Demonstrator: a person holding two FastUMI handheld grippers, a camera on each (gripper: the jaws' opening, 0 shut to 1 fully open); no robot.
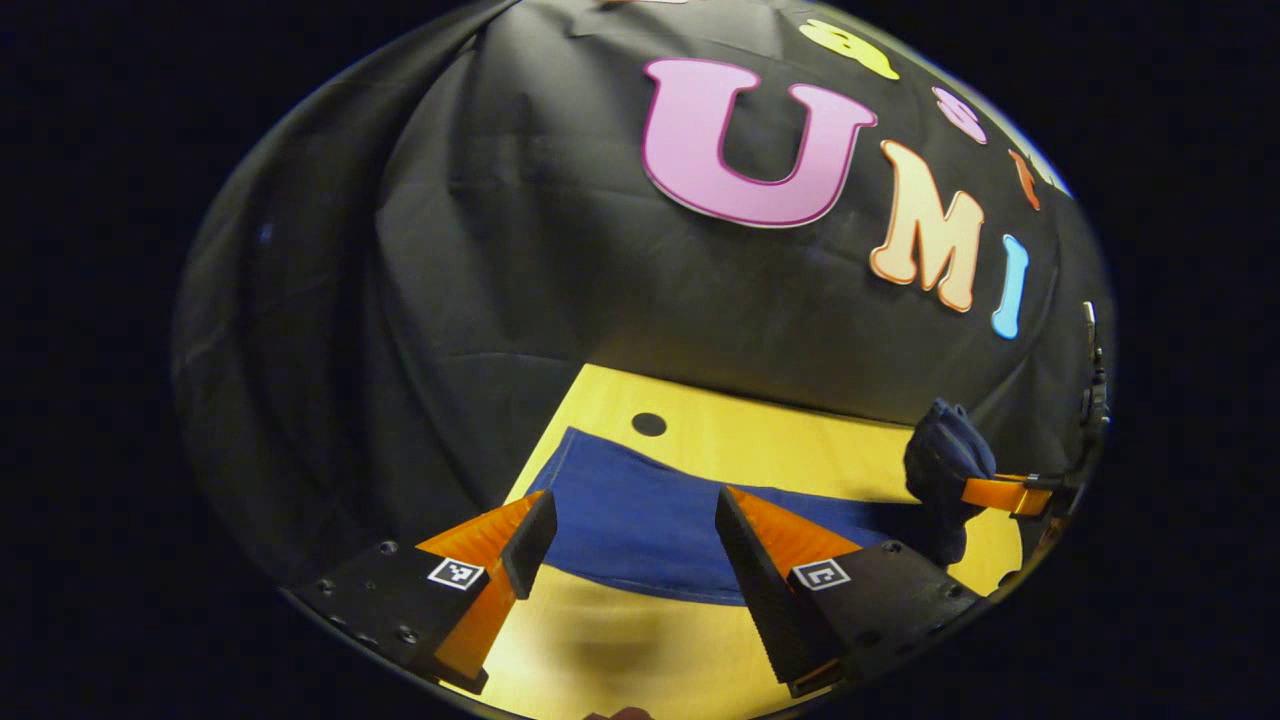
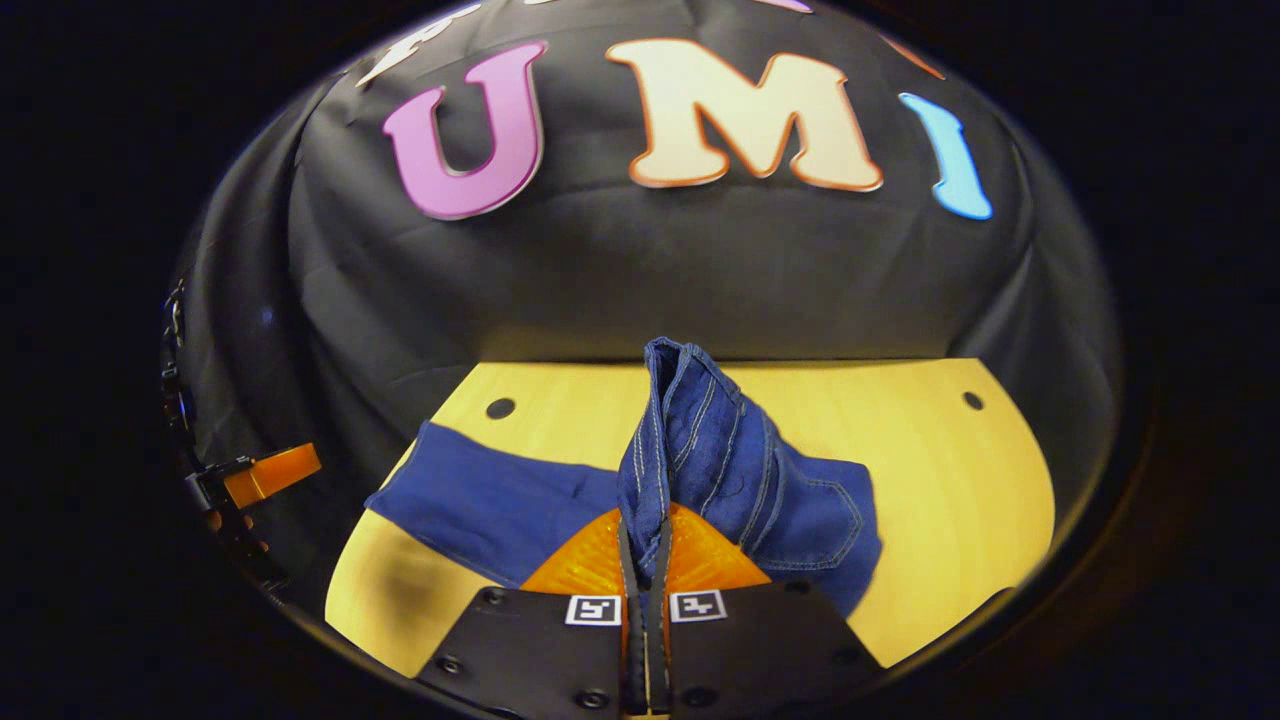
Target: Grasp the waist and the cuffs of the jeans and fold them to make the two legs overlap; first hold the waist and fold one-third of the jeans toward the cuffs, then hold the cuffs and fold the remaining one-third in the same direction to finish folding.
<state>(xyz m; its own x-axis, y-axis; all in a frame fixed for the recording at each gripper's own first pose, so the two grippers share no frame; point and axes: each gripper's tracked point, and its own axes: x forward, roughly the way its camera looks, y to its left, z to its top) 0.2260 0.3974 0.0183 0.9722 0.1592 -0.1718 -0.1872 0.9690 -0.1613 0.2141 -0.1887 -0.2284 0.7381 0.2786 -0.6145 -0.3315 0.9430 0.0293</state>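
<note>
Denim jeans (image 2: 720, 450) pinched in right tongs (image 2: 645, 560); left tongs (image 1: 630, 540) gape wide above table (image 1: 800, 440).

In the right gripper view, the jeans (image 2: 560, 500) lie across the table (image 2: 960, 480), running from nine o'clock toward the centre, where a bunched end (image 2: 700, 430) rises upright just above the right gripper (image 2: 645, 550), pinched between its closed fingers. The left gripper (image 2: 270, 472) sits at the nine o'clock edge, well apart from the cloth. In the left gripper view, the left gripper (image 1: 630, 540) hangs with jaws apart in front of the flat cloth, and the lifted bunch stands at three o'clock beside the right gripper (image 1: 1005, 495).
</note>
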